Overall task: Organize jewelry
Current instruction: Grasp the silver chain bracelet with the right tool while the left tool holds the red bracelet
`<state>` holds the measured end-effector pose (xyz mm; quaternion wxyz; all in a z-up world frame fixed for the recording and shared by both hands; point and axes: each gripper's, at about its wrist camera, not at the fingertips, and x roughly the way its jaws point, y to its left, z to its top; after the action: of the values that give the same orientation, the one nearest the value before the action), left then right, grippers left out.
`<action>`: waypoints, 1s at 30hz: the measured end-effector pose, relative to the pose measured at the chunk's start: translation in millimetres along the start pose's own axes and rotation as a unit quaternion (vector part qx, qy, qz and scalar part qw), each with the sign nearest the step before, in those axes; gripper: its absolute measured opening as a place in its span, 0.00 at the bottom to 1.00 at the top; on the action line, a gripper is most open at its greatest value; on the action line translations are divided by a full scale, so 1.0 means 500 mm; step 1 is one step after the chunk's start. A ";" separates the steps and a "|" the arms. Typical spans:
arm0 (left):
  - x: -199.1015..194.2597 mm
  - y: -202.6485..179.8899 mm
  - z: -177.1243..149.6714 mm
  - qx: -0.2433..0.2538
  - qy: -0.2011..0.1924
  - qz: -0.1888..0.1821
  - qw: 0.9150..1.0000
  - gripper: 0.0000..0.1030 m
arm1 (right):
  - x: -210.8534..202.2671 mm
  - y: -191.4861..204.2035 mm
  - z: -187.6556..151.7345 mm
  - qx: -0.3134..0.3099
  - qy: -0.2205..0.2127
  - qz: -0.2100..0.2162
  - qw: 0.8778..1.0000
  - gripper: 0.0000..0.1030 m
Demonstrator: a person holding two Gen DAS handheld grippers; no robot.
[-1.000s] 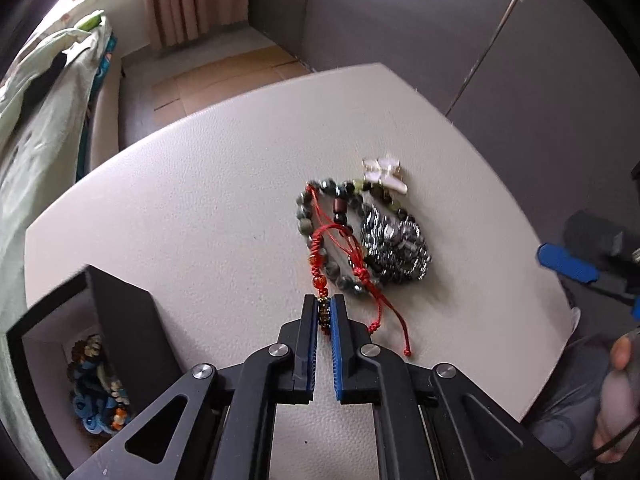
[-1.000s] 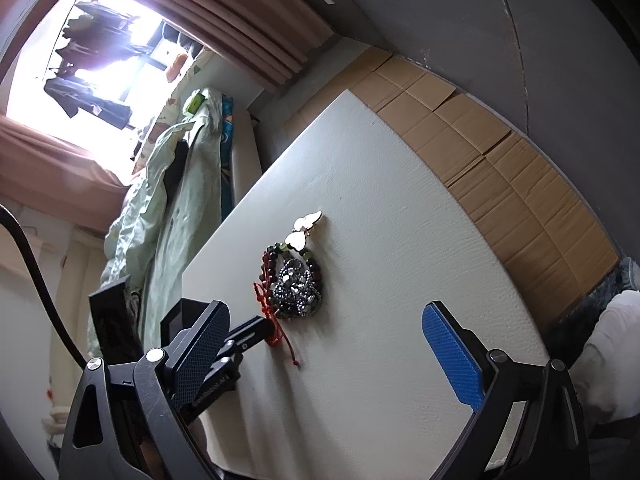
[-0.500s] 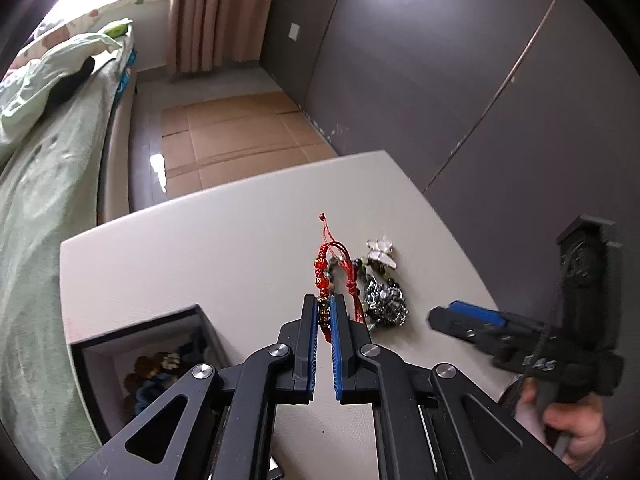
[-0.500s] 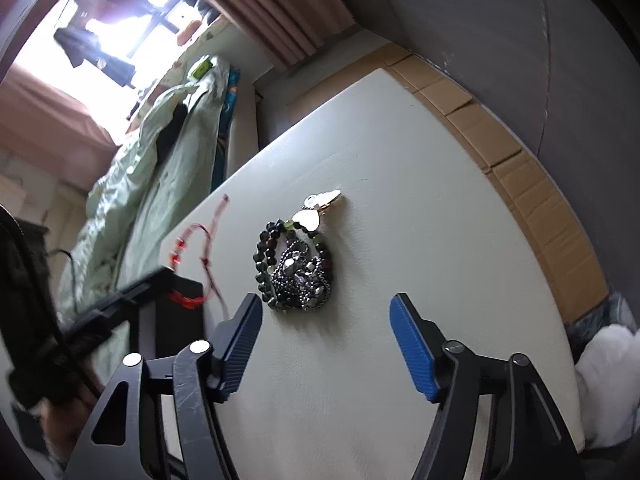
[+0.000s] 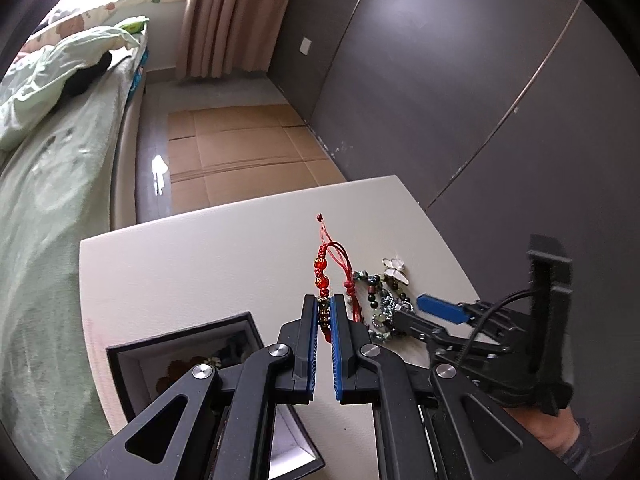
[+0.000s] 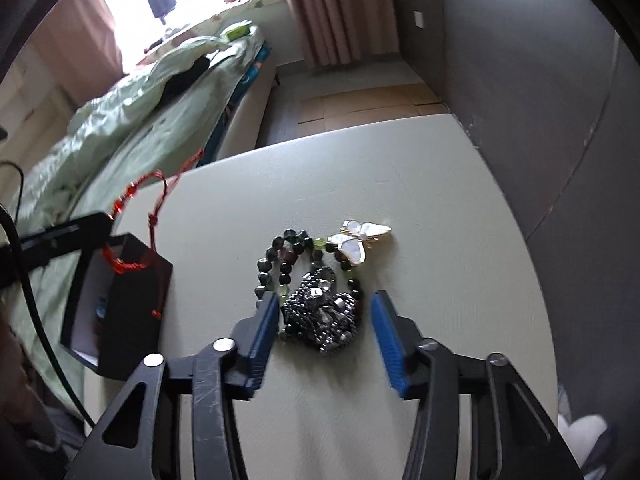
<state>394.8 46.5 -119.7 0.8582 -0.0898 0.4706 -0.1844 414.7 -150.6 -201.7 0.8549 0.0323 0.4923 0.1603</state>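
Left-wrist view: left gripper (image 5: 324,320) clenched on the red bracelet (image 5: 322,276) mid-frame, black box (image 5: 132,354) lower left holding maybe beads; right-wrist view: right gripper (image 6: 324,328) closing around the metal bracelet (image 6: 324,320), not yet pinching.

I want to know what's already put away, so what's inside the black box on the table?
The black box has a pale lining, and some beaded pieces in brown and blue lie at its bottom. The left gripper covers much of the inside, so a count isn't possible.
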 end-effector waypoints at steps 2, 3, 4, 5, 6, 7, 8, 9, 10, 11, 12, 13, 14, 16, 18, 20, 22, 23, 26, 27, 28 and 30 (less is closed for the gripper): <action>-0.005 0.001 0.000 -0.002 -0.002 -0.002 1.000 0.06 | 0.014 0.002 0.001 -0.009 0.008 -0.005 1.000 0.37; -0.006 0.001 0.000 -0.002 -0.003 -0.003 1.000 0.06 | 0.018 0.002 0.001 -0.012 0.010 -0.007 1.000 0.37; -0.009 0.001 0.000 -0.002 -0.005 -0.003 1.000 0.06 | 0.017 0.005 0.003 -0.016 0.005 -0.009 1.000 0.36; -0.010 0.002 0.001 -0.003 -0.006 -0.004 1.000 0.06 | 0.018 0.007 0.004 -0.020 0.005 -0.009 1.000 0.36; -0.012 0.004 0.002 -0.003 -0.006 -0.005 1.000 0.06 | 0.020 0.008 0.006 -0.022 0.003 -0.008 1.000 0.36; -0.014 0.004 0.002 -0.002 -0.007 -0.005 1.000 0.06 | 0.021 0.010 0.007 -0.026 0.002 -0.007 1.000 0.36; -0.015 0.004 0.003 -0.002 -0.007 -0.005 1.000 0.06 | 0.023 0.012 0.007 -0.031 0.004 -0.006 1.000 0.36; -0.016 0.004 0.003 -0.002 -0.008 -0.005 1.000 0.06 | 0.029 0.015 0.006 -0.034 0.008 -0.007 0.999 0.36; -0.016 0.004 0.003 -0.003 -0.008 -0.005 1.000 0.06 | 0.035 0.019 0.003 -0.042 0.014 -0.016 0.999 0.36; -0.017 0.006 0.004 -0.003 -0.008 -0.005 1.000 0.06 | 0.036 0.025 0.003 -0.051 0.011 -0.025 0.998 0.36; -0.018 0.007 0.004 -0.003 -0.008 -0.005 1.000 0.06 | 0.036 0.029 0.004 -0.056 0.012 -0.029 0.998 0.36; -0.019 0.007 0.004 -0.003 -0.008 -0.005 1.000 0.06 | 0.033 0.027 0.003 -0.054 0.013 -0.028 0.998 0.35; -0.020 0.008 0.005 -0.003 -0.009 -0.005 1.000 0.06 | 0.031 0.025 0.003 -0.046 0.013 -0.023 0.999 0.33; -0.025 0.012 0.008 -0.004 -0.010 -0.004 1.000 0.06 | 0.022 0.005 0.002 -0.011 0.017 0.007 1.000 0.30; -0.030 0.014 0.010 -0.004 -0.012 -0.004 1.000 0.06 | 0.019 -0.012 -0.001 0.013 0.022 0.030 0.999 0.29; -0.033 0.015 0.012 -0.005 -0.014 -0.003 1.000 0.06 | 0.015 -0.022 -0.007 0.026 0.022 0.040 0.999 0.18; -0.036 0.015 0.012 -0.005 -0.016 -0.003 1.000 0.06 | 0.010 -0.029 -0.012 0.040 0.021 0.051 0.998 0.18; -0.038 0.014 0.012 -0.005 -0.017 -0.003 1.000 0.06 | 0.006 -0.035 -0.015 0.052 0.019 0.061 0.997 0.17; -0.046 0.012 0.013 -0.003 -0.020 -0.003 1.000 0.06 | -0.006 -0.048 -0.018 0.074 0.012 0.078 0.994 0.17; -0.049 0.011 0.013 -0.003 -0.021 -0.002 1.000 0.06 | -0.008 -0.050 -0.015 0.079 0.009 0.082 0.993 0.17; -0.054 0.010 0.012 -0.003 -0.023 -0.001 1.000 0.06 | -0.019 -0.055 -0.016 0.090 0.003 0.092 0.992 0.17; -0.067 0.009 0.012 -0.003 -0.028 -0.002 1.000 0.06 | -0.038 -0.056 -0.010 0.097 -0.011 0.106 0.990 0.17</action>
<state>384.5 64.2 -91.9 0.8705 -0.0981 0.4467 -0.1818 408.2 -183.4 -194.3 0.8313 0.1690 0.4897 0.2014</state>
